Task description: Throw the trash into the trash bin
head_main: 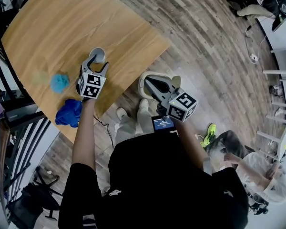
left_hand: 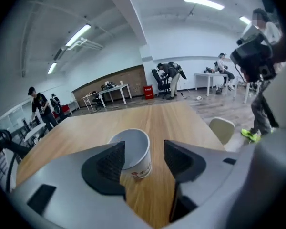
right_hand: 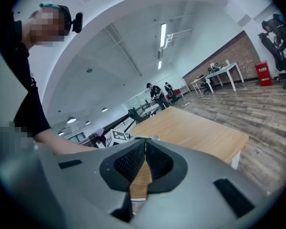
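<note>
Paper cup [head_main: 97,55] stands upright on the wooden table [head_main: 62,23], between the spread jaws of the left gripper [head_main: 96,67], and the pads aren't touching it yet. It's probably light and easy to crush, so I'd pinch gently across the mid-wall. The right gripper [head_main: 150,83] is closed on nothing.

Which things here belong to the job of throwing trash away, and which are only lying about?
Job: white paper cup, ungripped, between the jaws of the open left gripper; light blue crumpled wad; dark blue crumpled wad; pale bin on the floor, by the shut right gripper.
Lying about: black cable on the floor; white furniture at the right; black chair.
</note>
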